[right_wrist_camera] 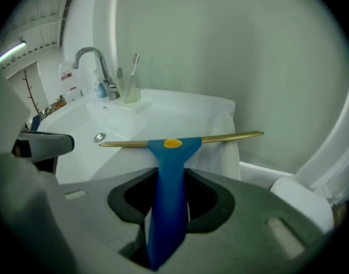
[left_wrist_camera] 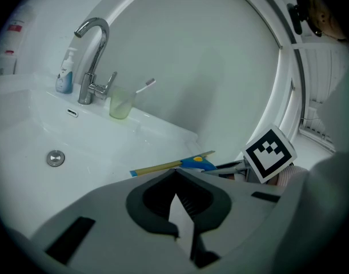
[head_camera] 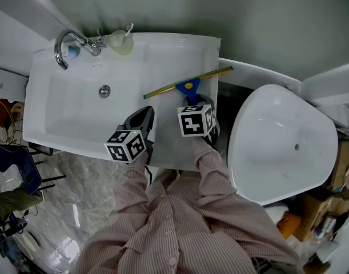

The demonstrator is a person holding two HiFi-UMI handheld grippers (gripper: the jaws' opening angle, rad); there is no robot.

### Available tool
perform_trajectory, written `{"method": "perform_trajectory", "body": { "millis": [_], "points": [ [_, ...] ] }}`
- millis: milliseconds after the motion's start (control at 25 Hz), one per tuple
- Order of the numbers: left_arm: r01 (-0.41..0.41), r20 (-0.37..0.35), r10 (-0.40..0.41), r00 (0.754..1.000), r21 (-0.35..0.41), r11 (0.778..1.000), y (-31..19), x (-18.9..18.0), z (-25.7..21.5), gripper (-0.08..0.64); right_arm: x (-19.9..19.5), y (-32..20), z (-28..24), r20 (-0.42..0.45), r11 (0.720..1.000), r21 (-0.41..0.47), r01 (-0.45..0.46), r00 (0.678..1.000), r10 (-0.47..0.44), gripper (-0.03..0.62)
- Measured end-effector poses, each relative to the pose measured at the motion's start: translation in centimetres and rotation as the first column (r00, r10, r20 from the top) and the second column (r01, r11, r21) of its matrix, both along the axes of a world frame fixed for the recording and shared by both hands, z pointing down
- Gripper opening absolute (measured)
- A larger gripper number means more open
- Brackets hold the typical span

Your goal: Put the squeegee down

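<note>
The squeegee (head_camera: 185, 86) has a blue handle and a long brass-coloured blade. It hangs over the right end of the white sink (head_camera: 65, 101), blade level and pointing away from me. My right gripper (head_camera: 195, 100) is shut on the blue handle; in the right gripper view the handle (right_wrist_camera: 169, 176) runs up between the jaws to the blade. My left gripper (head_camera: 143, 117) hovers at the sink's front rim, just left of the right one. Its jaws meet at the tips with nothing between them (left_wrist_camera: 175, 178). From there the squeegee (left_wrist_camera: 185, 164) shows just beyond.
A chrome faucet (head_camera: 63, 45), a blue soap bottle (left_wrist_camera: 64, 76) and a green cup with a toothbrush (head_camera: 121, 41) stand along the sink's back edge. The drain (head_camera: 104, 90) sits mid-basin. A large white oval fixture (head_camera: 283, 147) stands close on the right. Clutter lines the floor at left.
</note>
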State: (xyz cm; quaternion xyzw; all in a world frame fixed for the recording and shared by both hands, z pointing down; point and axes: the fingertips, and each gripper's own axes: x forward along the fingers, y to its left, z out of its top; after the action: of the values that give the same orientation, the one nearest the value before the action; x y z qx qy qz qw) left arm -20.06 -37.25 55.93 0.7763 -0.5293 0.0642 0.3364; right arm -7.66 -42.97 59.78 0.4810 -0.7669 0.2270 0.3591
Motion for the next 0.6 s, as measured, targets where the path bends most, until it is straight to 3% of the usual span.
{"method": "perform_trajectory", "body": {
  "millis": [600],
  "points": [
    [0.002,-0.003,-0.002,1.000,0.003,1.000,0.20,0.24,0.03,0.002,-0.14,0.09,0.51,-0.023,1.000,-0.012,0.013,1.000,-0.013,0.133]
  ]
}}
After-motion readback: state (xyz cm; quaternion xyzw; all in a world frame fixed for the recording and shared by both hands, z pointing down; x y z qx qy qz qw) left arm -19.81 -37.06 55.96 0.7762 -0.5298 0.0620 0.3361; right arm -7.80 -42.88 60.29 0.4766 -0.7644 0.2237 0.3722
